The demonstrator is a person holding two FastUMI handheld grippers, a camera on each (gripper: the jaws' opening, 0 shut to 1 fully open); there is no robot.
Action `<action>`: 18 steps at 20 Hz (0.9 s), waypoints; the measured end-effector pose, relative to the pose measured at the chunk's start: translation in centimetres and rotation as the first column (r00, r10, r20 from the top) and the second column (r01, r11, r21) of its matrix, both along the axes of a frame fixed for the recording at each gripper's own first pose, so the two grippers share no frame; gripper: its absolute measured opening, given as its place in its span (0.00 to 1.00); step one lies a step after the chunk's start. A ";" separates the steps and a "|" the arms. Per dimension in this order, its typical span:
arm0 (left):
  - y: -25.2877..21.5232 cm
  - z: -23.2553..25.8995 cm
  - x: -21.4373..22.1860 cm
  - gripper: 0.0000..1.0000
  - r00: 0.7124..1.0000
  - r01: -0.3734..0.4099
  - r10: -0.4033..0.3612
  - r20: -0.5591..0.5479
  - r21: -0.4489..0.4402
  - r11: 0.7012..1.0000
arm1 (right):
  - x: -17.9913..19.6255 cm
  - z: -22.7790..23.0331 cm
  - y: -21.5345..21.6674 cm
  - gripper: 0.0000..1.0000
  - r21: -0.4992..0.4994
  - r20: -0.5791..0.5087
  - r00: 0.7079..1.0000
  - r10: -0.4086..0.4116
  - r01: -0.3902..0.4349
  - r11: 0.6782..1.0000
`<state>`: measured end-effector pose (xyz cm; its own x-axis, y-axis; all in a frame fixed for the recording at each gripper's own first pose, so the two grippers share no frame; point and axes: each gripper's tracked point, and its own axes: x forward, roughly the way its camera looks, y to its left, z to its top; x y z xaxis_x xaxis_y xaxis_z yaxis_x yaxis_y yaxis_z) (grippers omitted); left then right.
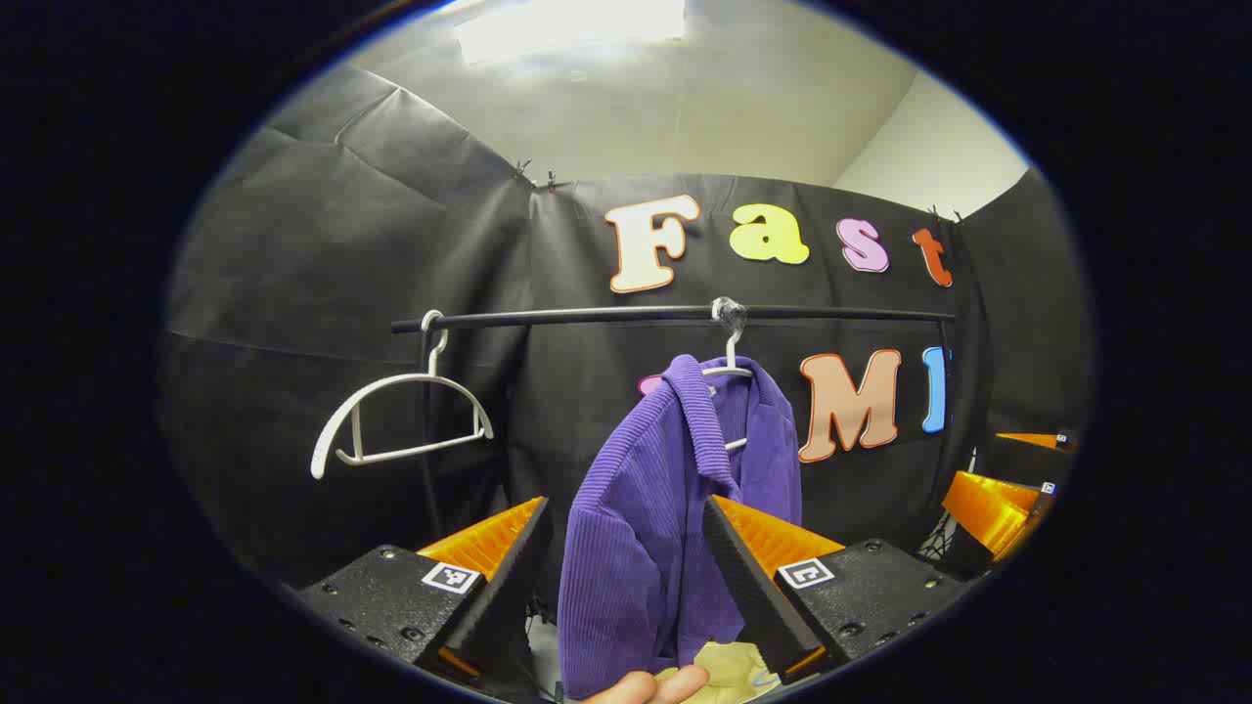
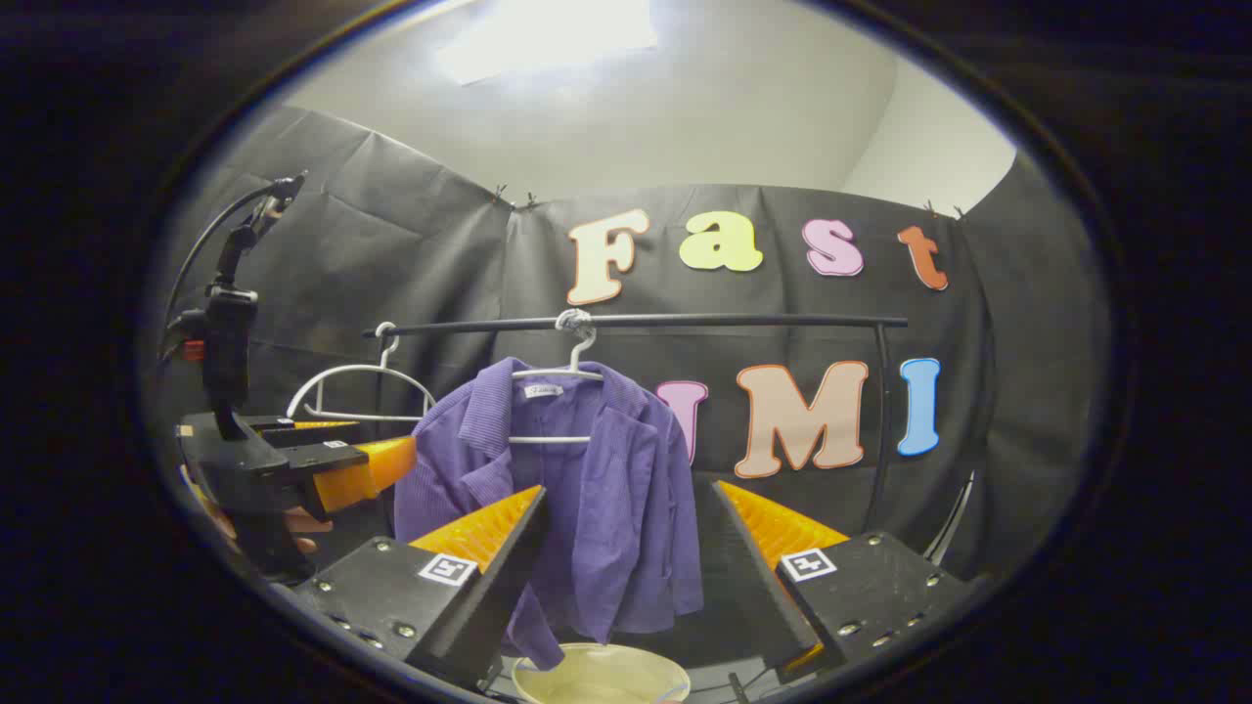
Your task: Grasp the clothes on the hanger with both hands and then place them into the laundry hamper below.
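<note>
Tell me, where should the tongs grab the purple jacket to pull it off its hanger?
Probably the two shoulders of the purple jacket, one pair of tongs each, coming from the front. The shoulders drape over the white hanger, so lifting there should free it. The left tongs and right tongs are both open in front of it. The hamper waits below.

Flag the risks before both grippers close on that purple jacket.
1. The purple jacket hangs lopsided on its hanger, so pulling may drag the hanger along or snag the collar.
2. Both the left gripper and the right gripper are open and apart from the fabric, so a shallow pinch may slip.
3. The hamper sits right under the hem, so the jacket may drape over its rim.
</note>
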<state>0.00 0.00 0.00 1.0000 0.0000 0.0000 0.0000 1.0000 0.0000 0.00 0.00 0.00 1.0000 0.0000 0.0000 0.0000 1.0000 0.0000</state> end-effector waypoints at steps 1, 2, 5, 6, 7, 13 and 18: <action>0.2 0.3 0.0 0.96 1.000 -0.004 0.004 0.007 -0.003 1.000 | -0.1 0.2 -0.1 0.97 0.007 0.009 1.000 0.003 -0.003 1.000; 0.3 0.5 -0.1 0.96 1.000 -0.006 0.006 0.012 -0.008 1.000 | -0.1 0.4 -0.4 0.97 0.014 0.015 1.000 -0.002 0.002 1.000; 0.0 0.9 -0.4 0.94 1.000 0.003 -0.003 0.012 -0.007 1.000 | -0.6 0.8 -0.9 0.97 0.035 0.022 1.000 -0.002 0.001 0.999; -0.2 0.9 -0.6 0.92 1.000 0.003 -0.003 0.017 -0.002 1.000 | -0.6 0.7 -0.9 0.96 0.035 0.016 1.000 0.003 -0.003 0.999; -0.4 1.0 -0.7 0.92 1.000 0.006 -0.006 0.023 0.008 1.000 | -0.5 0.7 -0.9 0.97 0.031 0.012 1.000 0.012 -0.013 0.999; -2.5 0.7 -1.2 0.92 0.999 0.011 -0.012 0.038 0.029 1.000 | -0.4 0.2 -2.3 0.96 0.021 -0.010 1.000 0.008 -0.008 1.000; -4.1 0.0 -0.7 0.93 0.999 0.017 -0.018 0.037 0.023 1.000 | 0.9 -1.3 -2.6 0.97 0.020 -0.033 0.999 0.022 -0.021 1.000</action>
<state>-0.73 -4.05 -0.02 0.9991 -0.0183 0.0370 0.0175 0.9996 0.0233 0.93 -2.64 -1.28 0.9992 0.0217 -0.0329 -0.0211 0.9996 0.0200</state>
